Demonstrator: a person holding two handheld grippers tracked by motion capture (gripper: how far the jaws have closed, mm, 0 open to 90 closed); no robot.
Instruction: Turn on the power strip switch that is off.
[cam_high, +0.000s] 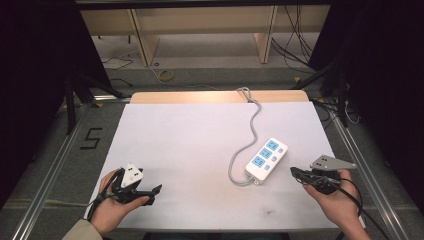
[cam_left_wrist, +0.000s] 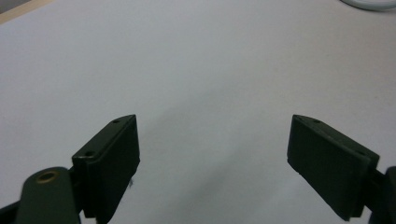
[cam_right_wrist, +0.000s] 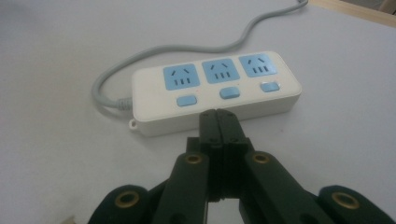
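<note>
Three-socket power strip right of table centre, just ahead of the clenched right gripper.
Likely light, rigid, slick plastic; grasp across its narrow sides. Left gripper released, empty.

The power strip has a smooth, slightly glossy white plastic shell, with matt light-blue plastic socket faces and switches. Its grey cable, running away behind the power strip, looks rubbery and matt. Under the power strip, the table cover is a flat, matt white sheet (paper or laminate, hard to tell), with a bare wooden edge beyond it. The right gripper is matt black plastic with brass-coloured rivets; the left gripper has dull black pads.
</note>
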